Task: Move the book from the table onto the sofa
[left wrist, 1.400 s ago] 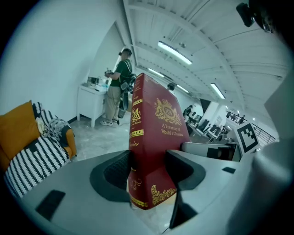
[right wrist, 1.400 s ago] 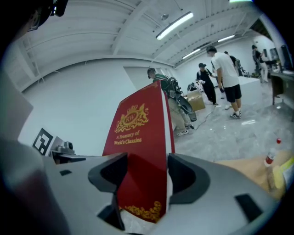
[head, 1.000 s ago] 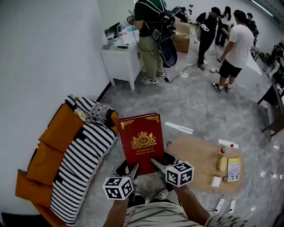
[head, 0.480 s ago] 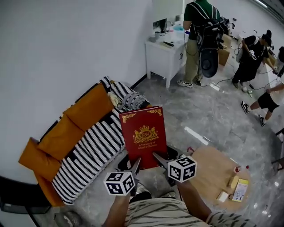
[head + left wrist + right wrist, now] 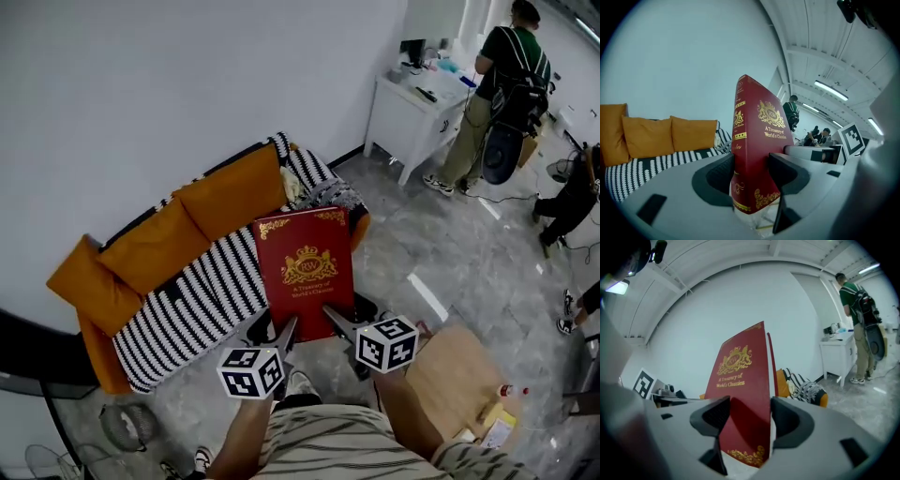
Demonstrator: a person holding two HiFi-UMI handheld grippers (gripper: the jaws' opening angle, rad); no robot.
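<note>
Holding the red hardcover book with gold crest (image 5: 305, 272) upright in the air with both tools, clear of both table and sofa. Left gripper (image 5: 272, 330) has its jaws clamped on the bottom spine corner; right gripper (image 5: 342, 323) is clamped on the bottom corner at the open edge.

The left gripper view shows the book (image 5: 757, 140) filling the gap of the left gripper (image 5: 752, 176), spine and front cover both visible. The right gripper view shows the right gripper (image 5: 745, 420) pinching the book (image 5: 740, 380) through cover and pages. The back cover is hidden in every view, and the jaws cover the bottom edge.

From the head view the book overlaps the front edge of the orange sofa with the black-and-white striped throw (image 5: 187, 300); can't tell whether it's over the seat or the floor. The round wooden table (image 5: 459, 380) is lower right, partly cut off by my arm; the small items at its far edge are too small to identify.
</note>
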